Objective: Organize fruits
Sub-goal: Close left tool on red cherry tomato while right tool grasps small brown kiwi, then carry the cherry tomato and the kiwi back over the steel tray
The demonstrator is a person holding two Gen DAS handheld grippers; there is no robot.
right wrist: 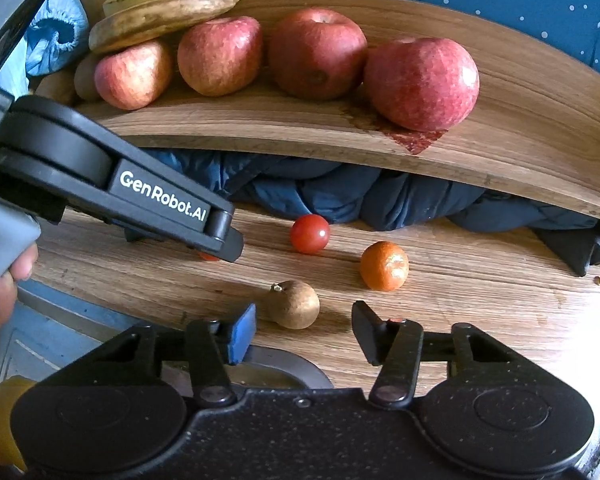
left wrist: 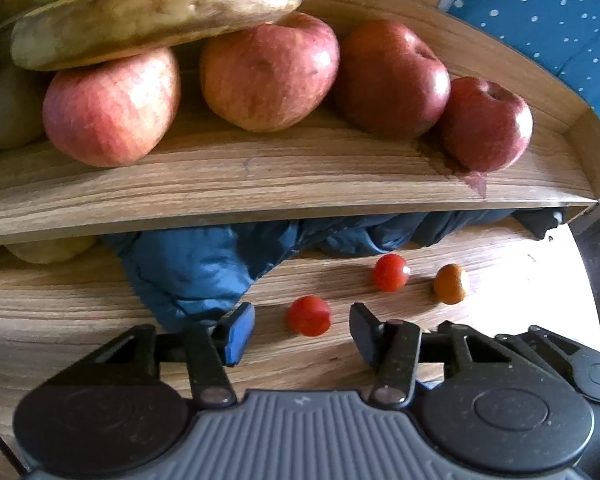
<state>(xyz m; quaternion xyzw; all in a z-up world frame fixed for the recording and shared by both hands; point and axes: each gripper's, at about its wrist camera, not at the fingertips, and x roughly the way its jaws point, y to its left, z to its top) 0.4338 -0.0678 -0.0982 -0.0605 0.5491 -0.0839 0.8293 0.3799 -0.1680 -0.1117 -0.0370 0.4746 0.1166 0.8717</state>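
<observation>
My left gripper (left wrist: 302, 330) is open, its fingers on either side of a red cherry tomato (left wrist: 309, 315) on the wooden table. A second tomato (left wrist: 390, 272) and a small orange (left wrist: 451, 283) lie beyond it. My right gripper (right wrist: 304, 332) is open, just before a small brown fruit (right wrist: 295, 304). In the right wrist view the left gripper (right wrist: 220, 254) reaches in from the left over the near tomato, with the second tomato (right wrist: 309, 233) and the orange (right wrist: 384, 266) ahead. Several apples (left wrist: 268, 76) and bananas (left wrist: 156, 20) rest on a raised wooden shelf (left wrist: 260, 176).
A crumpled dark blue cloth (left wrist: 204, 268) lies under the shelf (right wrist: 500, 152). A blue dotted surface (left wrist: 560, 20) stands behind. A pale fruit (left wrist: 50, 249) sits under the shelf at left. A metal rim (right wrist: 284, 368) and yellow peel (right wrist: 4, 420) lie near the right gripper.
</observation>
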